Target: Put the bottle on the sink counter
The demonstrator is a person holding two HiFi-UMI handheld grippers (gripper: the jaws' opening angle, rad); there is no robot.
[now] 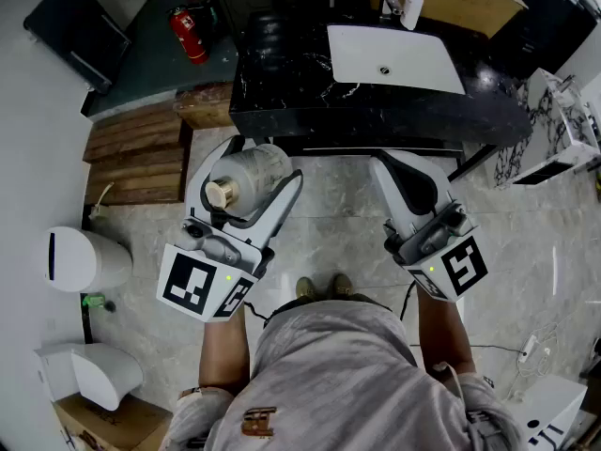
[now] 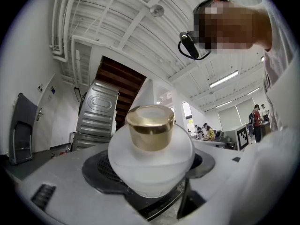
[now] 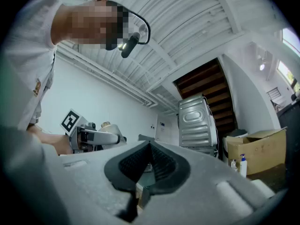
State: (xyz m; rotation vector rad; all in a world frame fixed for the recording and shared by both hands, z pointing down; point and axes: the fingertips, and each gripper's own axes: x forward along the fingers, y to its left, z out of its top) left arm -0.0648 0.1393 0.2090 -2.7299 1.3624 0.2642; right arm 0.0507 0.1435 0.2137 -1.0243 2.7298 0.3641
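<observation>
1. Progress: the bottle [image 2: 151, 165] is not yet on the tabletop [image 1: 282, 69]; it is carried in the air over the floor, short of the tabletop's front edge
2. Left hand-held gripper [image 1: 260, 163]: jaws set wide and clamped on the bottle's frosted body, gold cap [image 2: 150, 128] pointing back toward the person
3. Right hand-held gripper [image 3: 150, 158]: jaws together, nothing between them
4. Remaining, as judged: carry the bottle forward over the edge, turn it upright, set it down, release
5. Open room: the black surface left of the white basin [image 1: 394, 59] is bare and lies straight ahead of the left hand-held gripper
6. Edges: the front edge of the tabletop must be cleared from above; wooden steps [image 1: 136, 153] stand to the left, well apart from the path
7. Small bottles [image 1: 411, 3] behind the basin are far from the likely placing spot
</observation>
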